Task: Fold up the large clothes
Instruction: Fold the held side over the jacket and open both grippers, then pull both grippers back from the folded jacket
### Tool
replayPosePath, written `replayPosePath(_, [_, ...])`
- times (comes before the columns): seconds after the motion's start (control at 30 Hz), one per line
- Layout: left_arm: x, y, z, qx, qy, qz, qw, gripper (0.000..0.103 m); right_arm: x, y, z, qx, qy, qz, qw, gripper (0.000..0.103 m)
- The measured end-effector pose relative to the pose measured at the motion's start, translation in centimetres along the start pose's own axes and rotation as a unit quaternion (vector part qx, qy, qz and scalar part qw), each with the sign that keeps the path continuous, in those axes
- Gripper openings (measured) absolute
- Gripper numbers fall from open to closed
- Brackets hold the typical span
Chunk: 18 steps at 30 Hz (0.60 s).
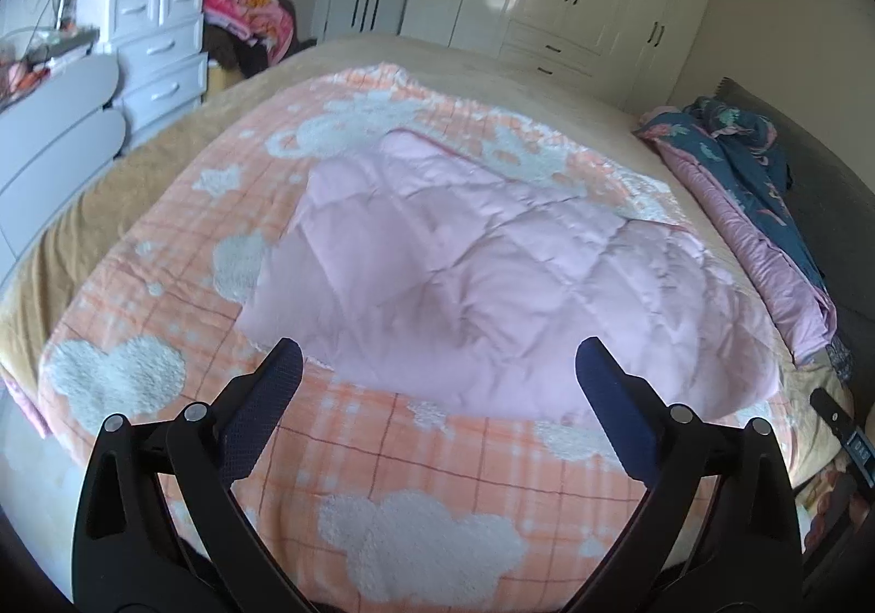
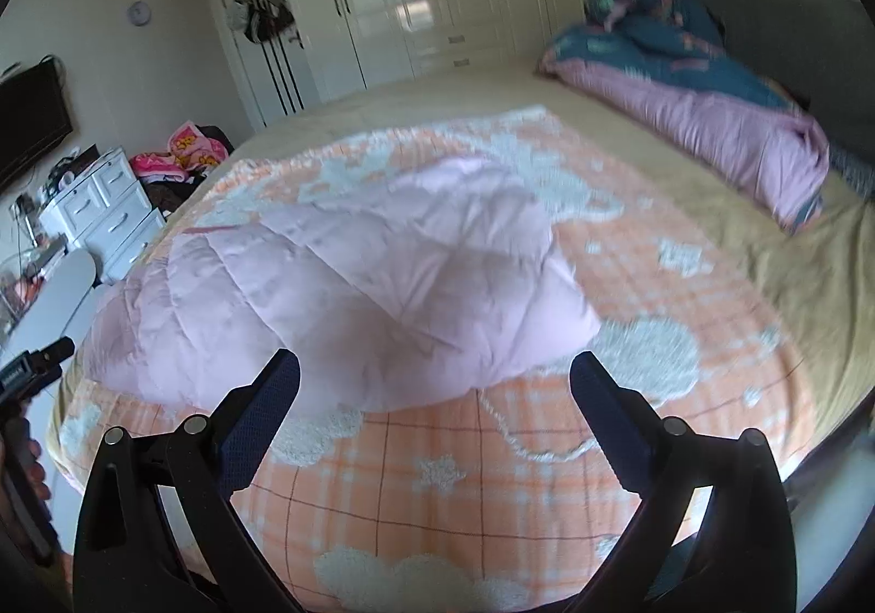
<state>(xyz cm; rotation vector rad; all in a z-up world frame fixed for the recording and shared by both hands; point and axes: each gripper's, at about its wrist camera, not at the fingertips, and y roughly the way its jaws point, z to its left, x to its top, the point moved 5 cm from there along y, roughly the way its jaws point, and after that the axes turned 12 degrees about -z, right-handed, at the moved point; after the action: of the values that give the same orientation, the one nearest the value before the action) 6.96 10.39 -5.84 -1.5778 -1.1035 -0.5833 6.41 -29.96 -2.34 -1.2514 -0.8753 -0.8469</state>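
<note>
Pink quilted garment (image 1: 492, 274) on checked blanket (image 1: 383, 449); both hand-held grippers (image 1: 437, 367) (image 2: 435, 372) apart, empty — television (image 2: 30, 121) in right view only

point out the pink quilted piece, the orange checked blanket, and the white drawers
pink quilted piece (image 1: 481, 279), left wrist view, middle of its top.
orange checked blanket (image 1: 437, 454), left wrist view, near checked part.
white drawers (image 1: 158, 50), left wrist view, drawer fronts.

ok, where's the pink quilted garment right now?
Pink quilted garment lies mid-bed on the orange checked blanket, just beyond both open grippers; the bundled blue floral duvet sits toward the headboard.
</note>
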Motion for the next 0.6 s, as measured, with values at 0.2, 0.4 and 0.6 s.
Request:
replayPosePath(0.2, [0.9,-3.1,-1.9,-0.006,0.026,-0.032,0.9991,0.094,1.8,-3.5,2.3,0.03,-0.029,-0.041,0.998,0.099])
replayPosePath(0.4, [0.8,-5.3,-3.4,-0.02,0.045,-0.047,0.9977,0.094,2.4,-6.1,4.2,0.052,-0.047,-0.062,0.996,0.099])
replayPosePath(0.6, [0.1,-6.5,-4.2,-0.033,0.052,-0.052,0.9968,0.094,1.9,-7.7,5.4,0.059,-0.07,-0.073,0.993,0.099])
